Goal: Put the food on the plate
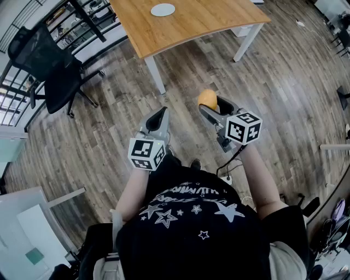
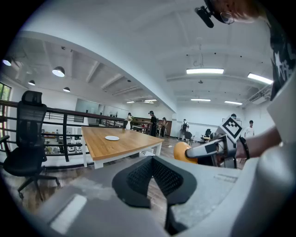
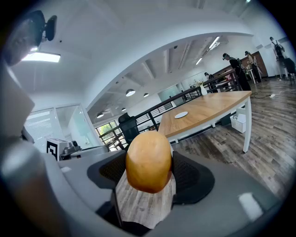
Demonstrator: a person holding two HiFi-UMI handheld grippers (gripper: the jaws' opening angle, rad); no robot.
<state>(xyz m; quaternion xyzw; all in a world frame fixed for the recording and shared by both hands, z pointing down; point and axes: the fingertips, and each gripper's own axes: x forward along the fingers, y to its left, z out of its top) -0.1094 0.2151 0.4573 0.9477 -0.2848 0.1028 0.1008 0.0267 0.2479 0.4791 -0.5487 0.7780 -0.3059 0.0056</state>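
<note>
A yellow-brown, potato-like food [image 1: 206,98] sits clamped between the pads of my right gripper [image 1: 213,105], which is held in the air over the wooden floor. In the right gripper view the food [image 3: 148,159] fills the gap between the black pads. From the left gripper view, the same food [image 2: 181,151] shows at the right gripper's tip. My left gripper [image 1: 159,116] is beside it, shut and empty, its pads [image 2: 138,178] meeting at the tips. The white plate [image 1: 163,9] lies on the wooden table [image 1: 219,22] well ahead of both grippers.
A black office chair [image 1: 54,71] stands to the left by a dark railing [image 1: 22,93]. White table legs [image 1: 156,76] stand between me and the plate. A cable and a power strip [image 1: 226,178] lie near my feet. Several people stand far off [image 2: 152,124].
</note>
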